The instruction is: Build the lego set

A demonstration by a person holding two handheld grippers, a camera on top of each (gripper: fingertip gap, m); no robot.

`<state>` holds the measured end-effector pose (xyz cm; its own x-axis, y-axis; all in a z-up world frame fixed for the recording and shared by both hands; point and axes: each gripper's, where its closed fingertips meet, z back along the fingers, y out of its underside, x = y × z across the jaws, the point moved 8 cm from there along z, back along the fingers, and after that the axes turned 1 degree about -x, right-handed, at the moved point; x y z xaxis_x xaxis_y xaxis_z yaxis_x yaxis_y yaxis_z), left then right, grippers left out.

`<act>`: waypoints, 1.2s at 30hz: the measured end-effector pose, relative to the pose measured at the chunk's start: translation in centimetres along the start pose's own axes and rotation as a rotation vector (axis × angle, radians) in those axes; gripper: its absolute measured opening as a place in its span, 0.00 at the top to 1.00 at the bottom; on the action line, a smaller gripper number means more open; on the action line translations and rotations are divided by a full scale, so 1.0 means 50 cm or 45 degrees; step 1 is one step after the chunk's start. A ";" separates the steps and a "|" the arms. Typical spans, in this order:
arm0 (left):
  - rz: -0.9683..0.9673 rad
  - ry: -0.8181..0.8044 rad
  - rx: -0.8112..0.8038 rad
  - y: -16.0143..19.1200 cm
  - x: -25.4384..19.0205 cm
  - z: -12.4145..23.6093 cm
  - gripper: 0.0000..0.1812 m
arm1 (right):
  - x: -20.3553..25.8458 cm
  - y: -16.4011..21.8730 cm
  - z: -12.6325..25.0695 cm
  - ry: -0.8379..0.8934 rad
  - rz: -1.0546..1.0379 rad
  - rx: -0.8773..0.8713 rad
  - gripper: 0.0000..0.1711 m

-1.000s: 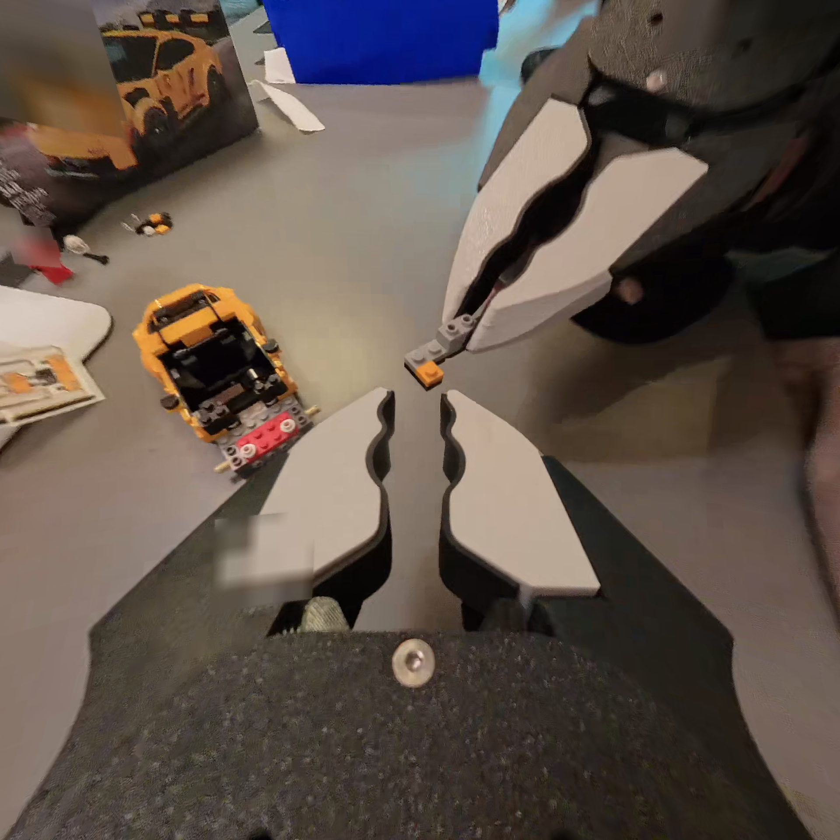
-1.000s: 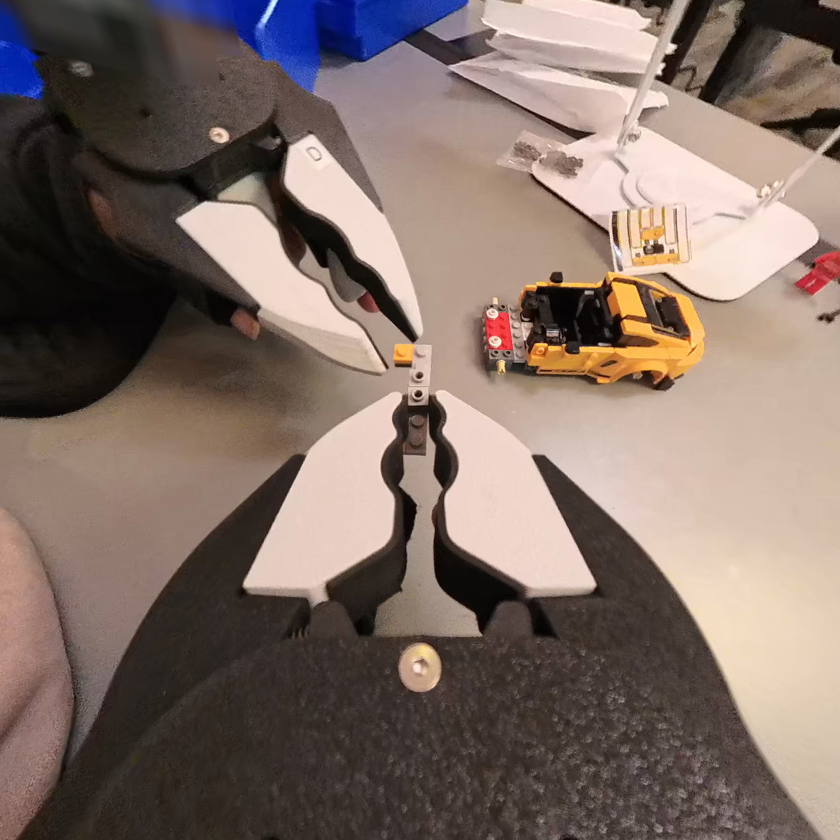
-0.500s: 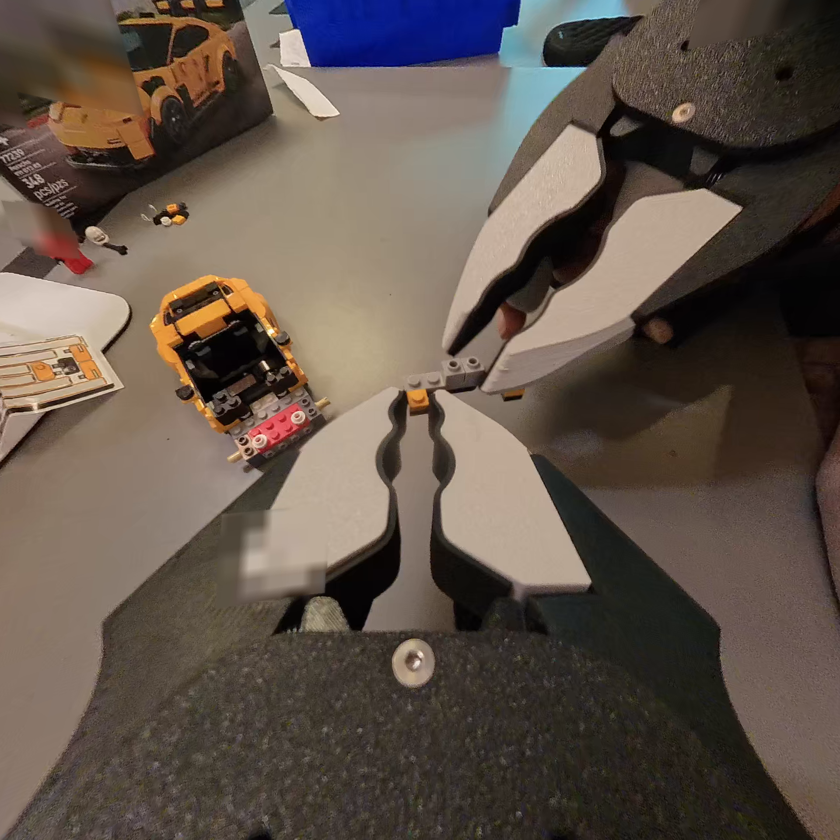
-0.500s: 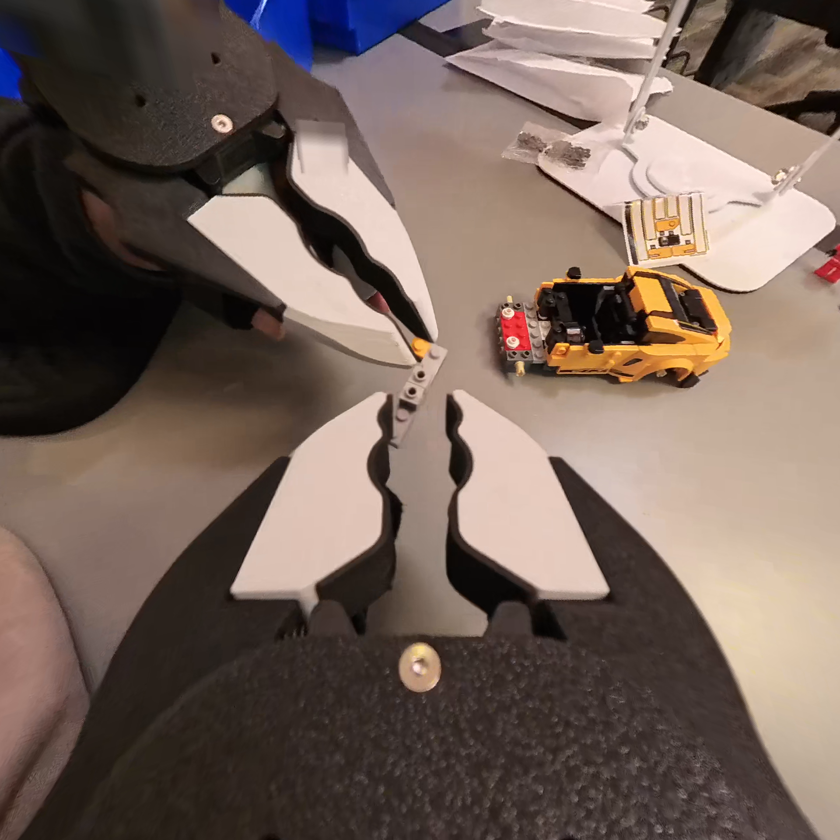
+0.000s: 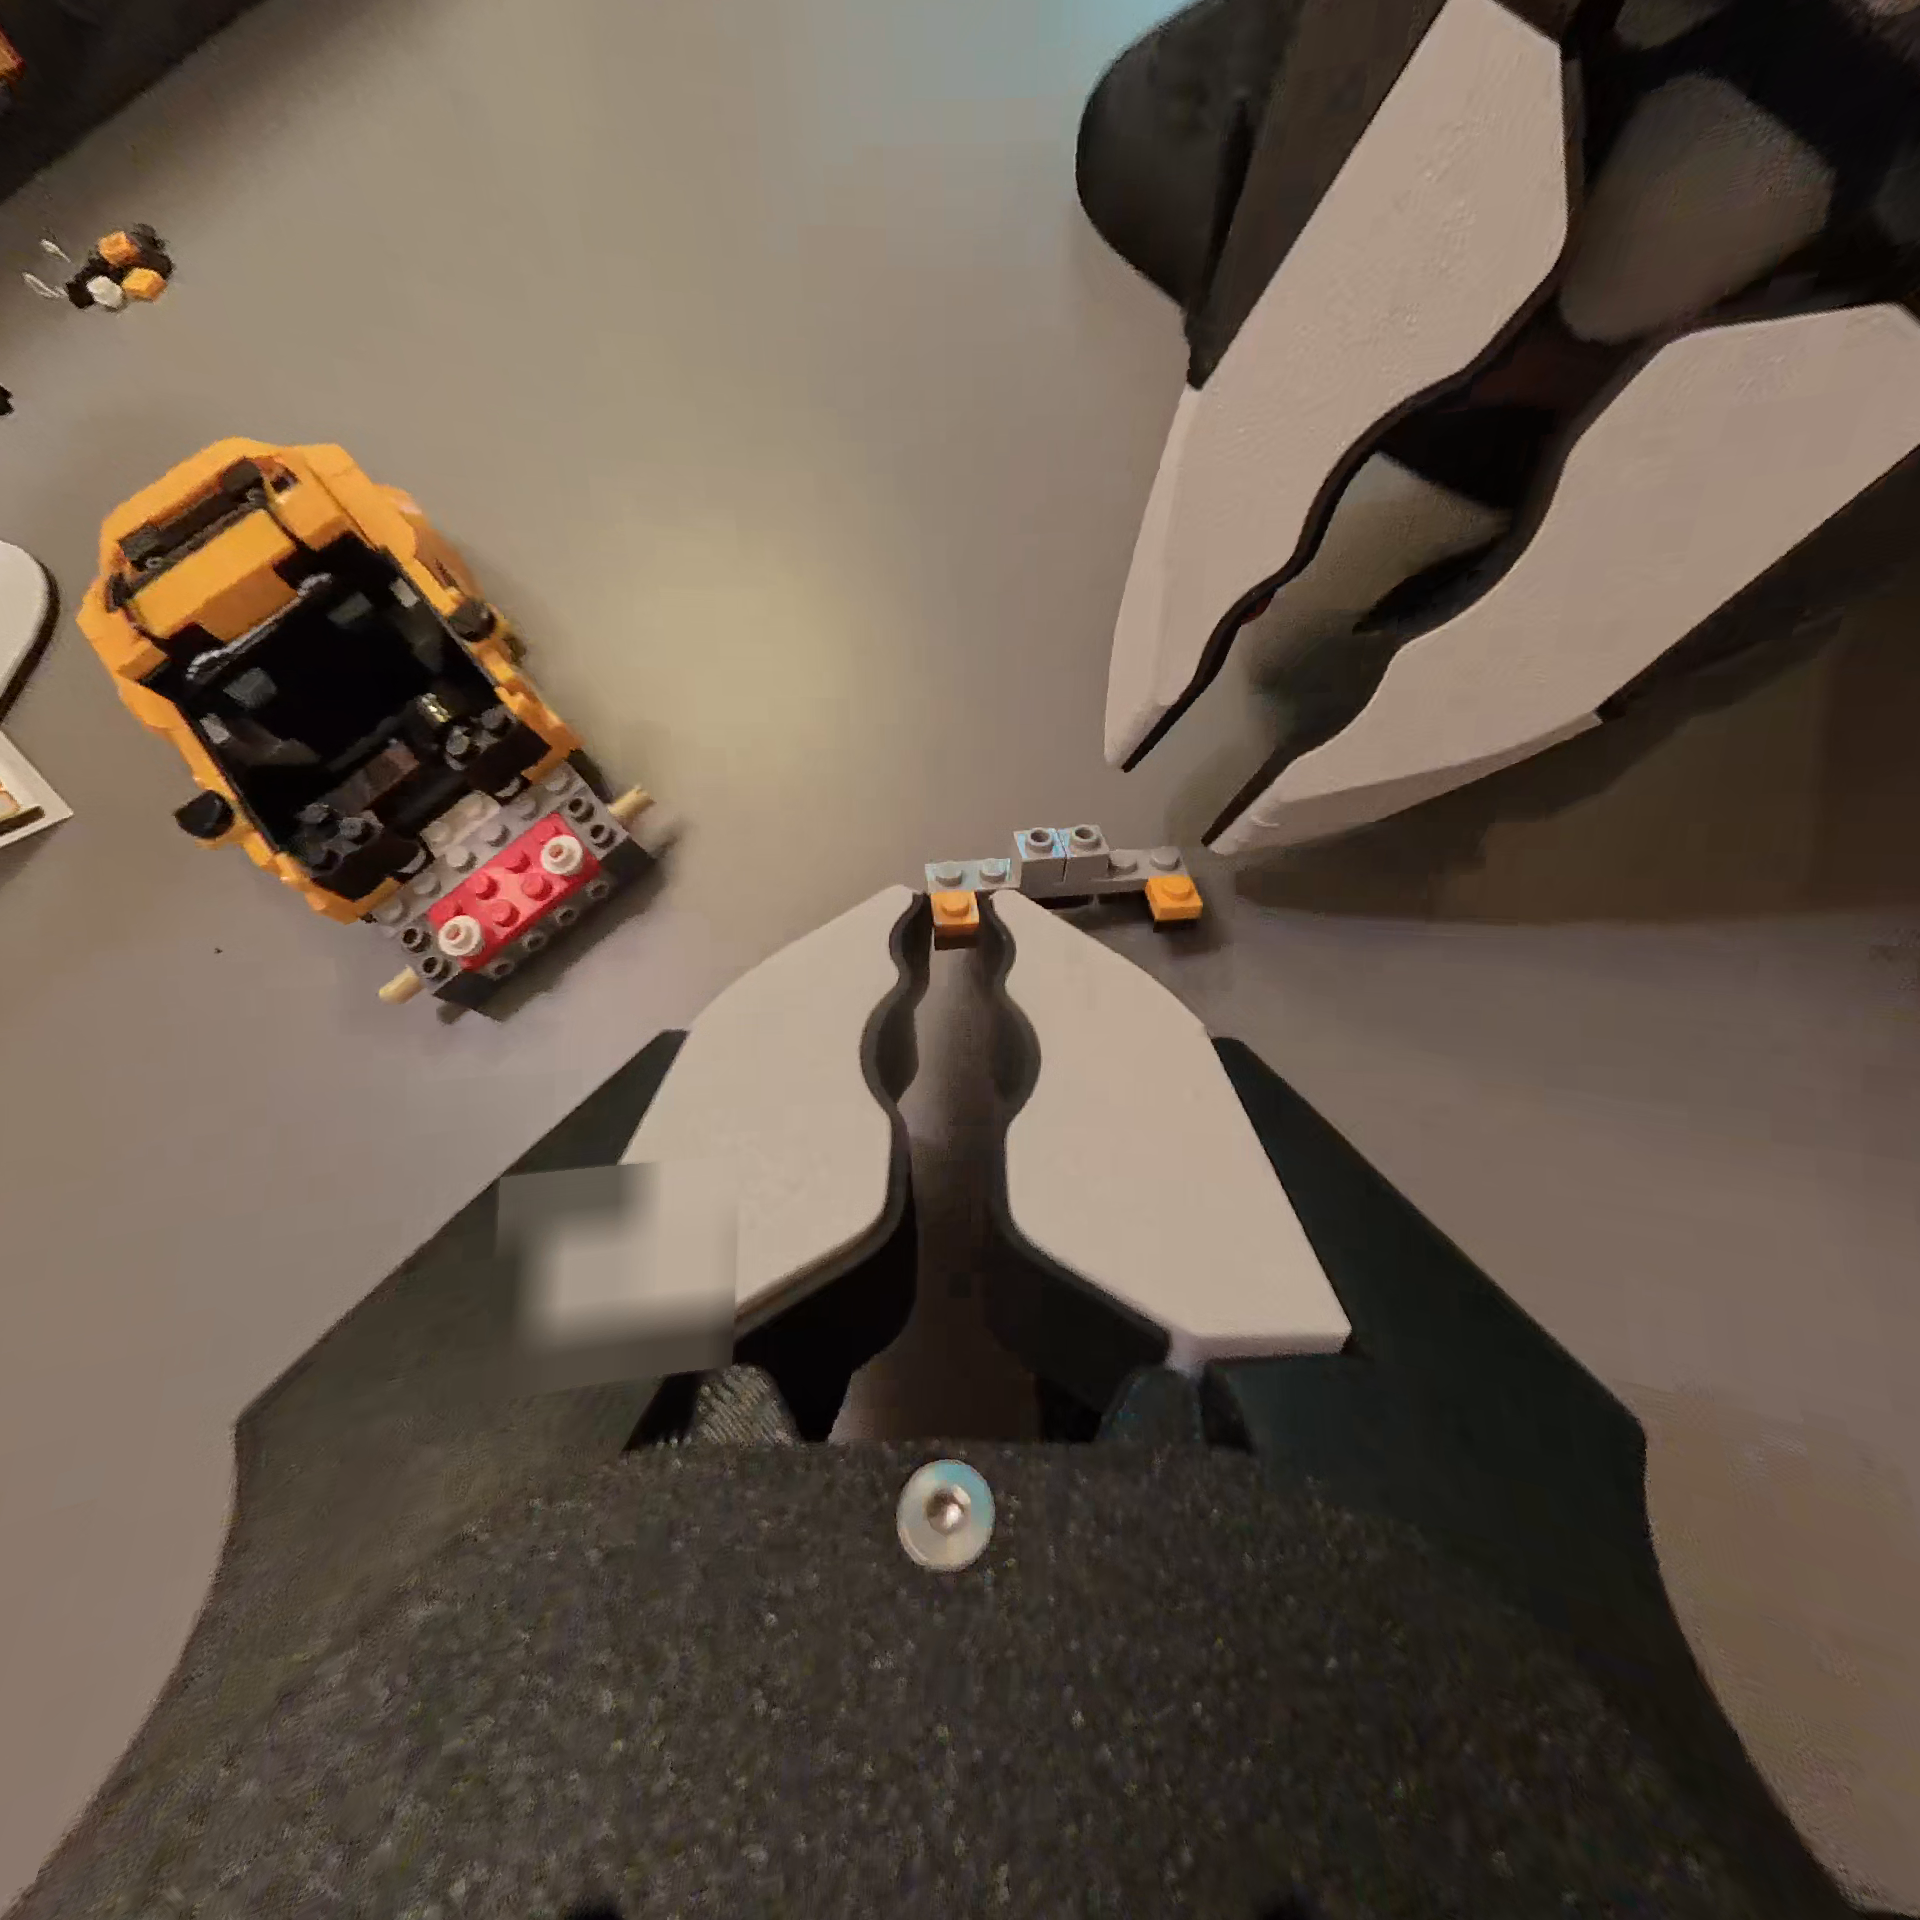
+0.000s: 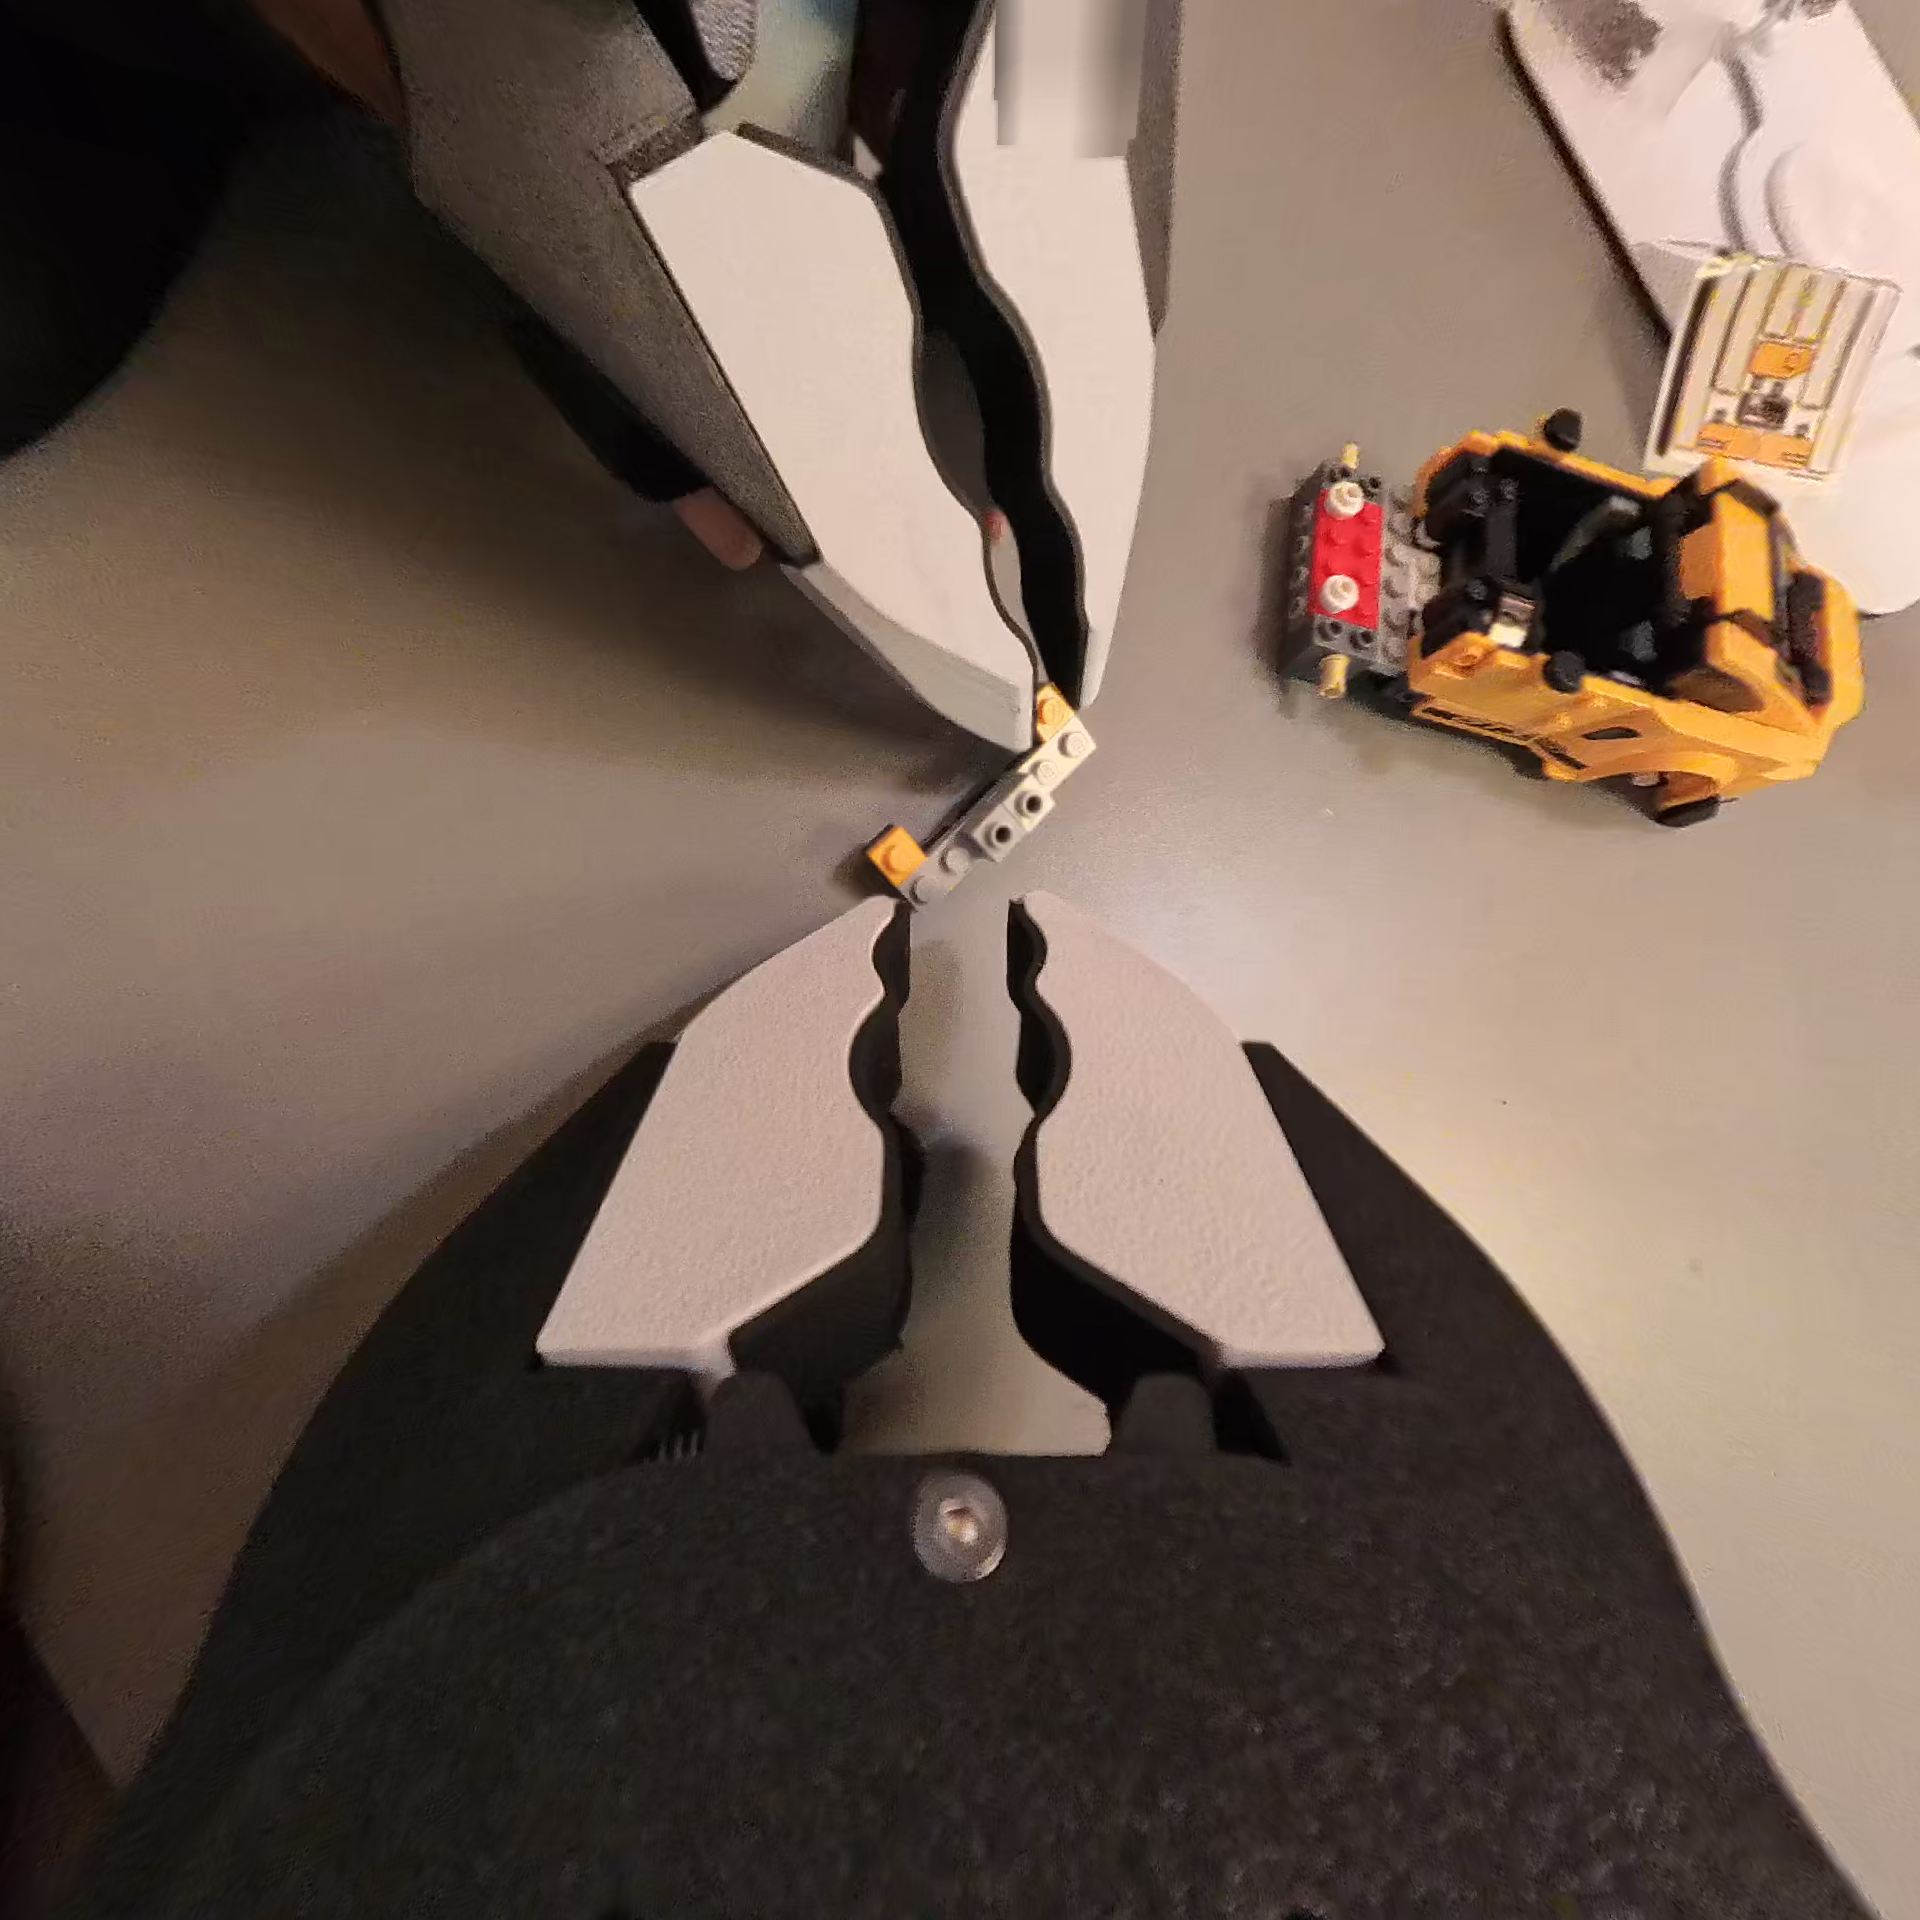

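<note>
- On the grey table [image 5: 790, 312], a small grey-and-orange assembly [image 5: 1065, 875] lies between the two grippers.
- The left gripper [image 5: 954, 914] pinches the assembly's orange end piece at its tips; the right wrist view confirms the grip [image 6: 1051, 707].
- The right gripper [image 6: 956, 906] is parted and empty, its tips just short of the assembly's other end.
- The orange car [image 5: 332, 707] sits apart, roofless.
- Only the right wrist view shows a sticker sheet [image 6: 1766, 364]; only the left shows loose pieces [image 5: 114, 270].
</note>
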<state>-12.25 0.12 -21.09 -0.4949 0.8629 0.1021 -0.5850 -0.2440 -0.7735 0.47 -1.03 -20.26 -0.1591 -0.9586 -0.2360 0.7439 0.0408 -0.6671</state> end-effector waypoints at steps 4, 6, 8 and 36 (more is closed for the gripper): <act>-0.030 -0.016 0.045 0.006 -0.002 -0.006 0.96 | 0.002 -0.004 -0.009 0.023 0.034 0.036 0.90; -0.029 -0.027 0.058 0.007 0.000 -0.007 0.96 | 0.000 -0.004 -0.013 0.021 0.021 0.039 0.90; -0.025 -0.028 0.063 0.008 0.001 -0.008 0.93 | -0.002 -0.006 -0.013 0.028 0.013 0.026 0.90; 0.133 -0.707 -0.626 -0.034 0.093 0.141 1.00 | -0.344 -0.174 0.047 0.359 -0.357 -0.962 0.89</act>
<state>-18.10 1.43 -14.90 -0.8599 0.4642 0.2126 -0.2267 0.0260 -0.9736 -1.77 14.46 -8.74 -0.5028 -0.8595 -0.0918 0.0357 0.0854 -0.9957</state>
